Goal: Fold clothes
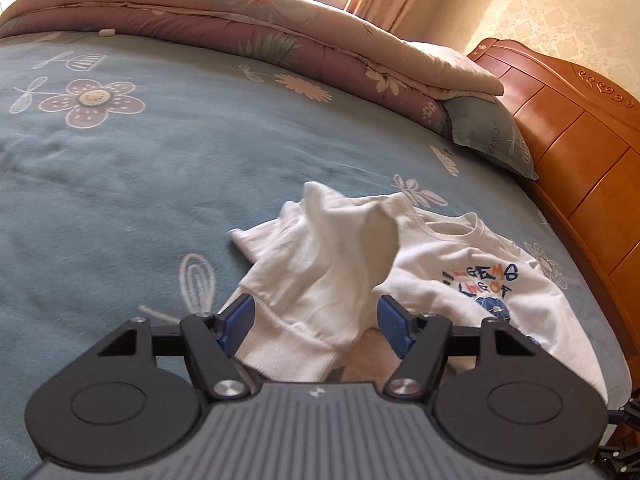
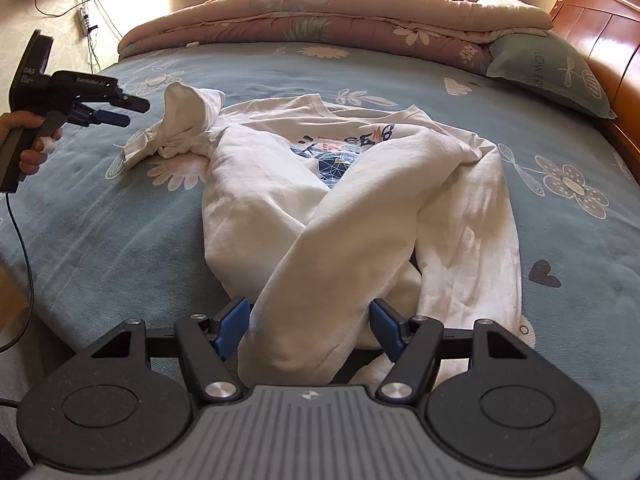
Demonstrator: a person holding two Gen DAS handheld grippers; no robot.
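Observation:
A white sweatshirt (image 2: 256,200) with a blue and orange print (image 2: 340,152) lies chest up on the bed. One sleeve (image 2: 340,232) is laid across the body, and its end lies between the pads of my right gripper (image 2: 308,312), which stands open. The other sleeve (image 2: 188,120) sits bunched in a heap at the shirt's left shoulder. My left gripper (image 2: 136,113), held in a hand, hovers open just left of that heap, apart from it. In the left wrist view the bunched sleeve (image 1: 320,264) shows past the open left gripper (image 1: 316,308).
The bed has a blue flowered sheet (image 2: 120,220). A folded pink quilt (image 2: 320,20) lies along its far side, with a blue pillow (image 2: 548,68) beside it. A wooden headboard (image 2: 600,28) rises on the right. A cable (image 2: 24,264) hangs from the left gripper.

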